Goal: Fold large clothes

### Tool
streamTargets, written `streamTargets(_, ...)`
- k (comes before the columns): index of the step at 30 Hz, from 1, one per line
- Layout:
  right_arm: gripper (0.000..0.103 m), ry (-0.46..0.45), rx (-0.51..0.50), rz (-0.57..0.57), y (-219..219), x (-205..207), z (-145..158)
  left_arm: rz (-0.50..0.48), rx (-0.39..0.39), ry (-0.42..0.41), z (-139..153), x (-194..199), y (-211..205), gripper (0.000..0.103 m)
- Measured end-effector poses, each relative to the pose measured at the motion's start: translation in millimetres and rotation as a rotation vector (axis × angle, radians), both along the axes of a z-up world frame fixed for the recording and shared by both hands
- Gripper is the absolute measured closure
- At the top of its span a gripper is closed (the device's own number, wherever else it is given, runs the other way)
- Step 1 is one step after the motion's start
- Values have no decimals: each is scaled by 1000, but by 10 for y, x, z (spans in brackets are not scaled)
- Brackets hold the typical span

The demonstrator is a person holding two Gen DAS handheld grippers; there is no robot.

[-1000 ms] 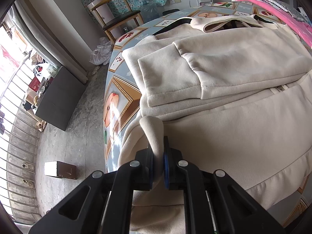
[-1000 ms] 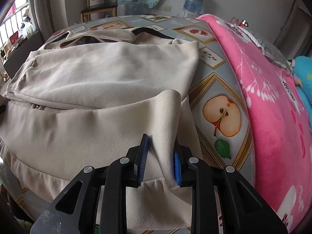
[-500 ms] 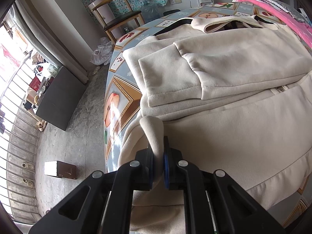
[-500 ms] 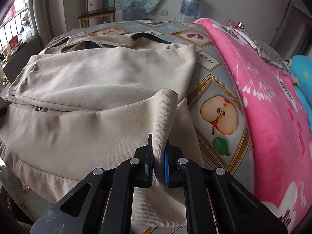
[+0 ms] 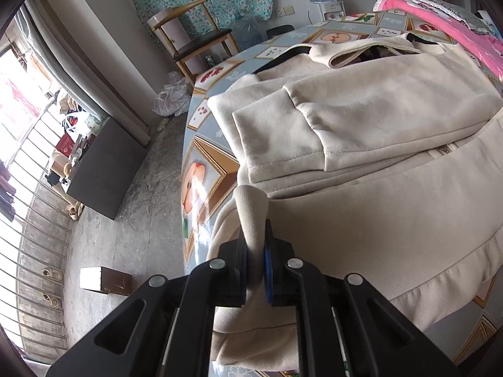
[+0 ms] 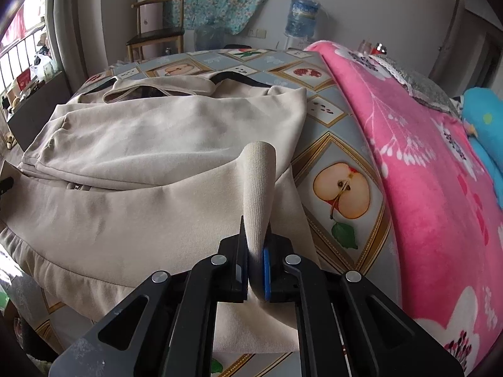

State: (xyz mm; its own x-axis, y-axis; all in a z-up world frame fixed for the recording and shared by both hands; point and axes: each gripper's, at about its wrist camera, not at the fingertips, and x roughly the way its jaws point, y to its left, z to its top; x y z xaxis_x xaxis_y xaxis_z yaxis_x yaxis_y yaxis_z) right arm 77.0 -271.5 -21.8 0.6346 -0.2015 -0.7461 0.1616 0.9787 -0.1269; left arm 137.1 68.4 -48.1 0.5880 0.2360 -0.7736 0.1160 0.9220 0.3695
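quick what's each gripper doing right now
left gripper: shut on the cream jacket hem.
right gripper: shut on the jacket hem, having just closed.

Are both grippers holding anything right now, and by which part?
Yes. The left gripper and right gripper each pinch a raised fold near the bottom hem of the cream jacket, at its opposite lower corners.

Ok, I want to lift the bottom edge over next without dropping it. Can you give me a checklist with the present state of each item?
1. Left gripper pinching the cream jacket hem: ok, jaws shut on a fold.
2. Right gripper pinching the hem: ok; its jaws have just closed on a fold.
3. Sleeves folded across the body: ok.
4. Landing area over the collar free of clutter: ok.
5. Pink blanket apart from the jacket: ok.
6. Hem hanging off the table edge, snag-free: cannot tell.
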Motion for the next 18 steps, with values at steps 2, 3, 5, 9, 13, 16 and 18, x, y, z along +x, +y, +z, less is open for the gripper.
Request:
streamTargets(2, 96, -7, -4, -1, 11, -32, 28, -5, 2, -14, 49, -38, -11, 95)
streamTargets(3, 96, -11, -5, -2, 17, -45, 42, -6, 1, -20, 75, -57, -14, 95)
streamTargets(5, 96, -20, -4, -6, 23, -79, 75, -6, -4, -31, 121, -99, -18, 95)
streamTargets(9, 96, -38, -1, -12, 25, -137, 130, -7, -16, -54, 205, -181, -26, 95)
streamTargets(13, 96, -63, -7, -19, 51, -205, 208, -10, -37, -89, 305, -263, 7, 95)
streamTargets(16, 96, -86, -14, -24, 78, -260, 289, -13, -75, -127, 396, -348, 52, 95)
streamTargets(18, 96, -105, -22, -27, 96, -300, 346, -14, -101, -153, 445, -392, 84, 96)
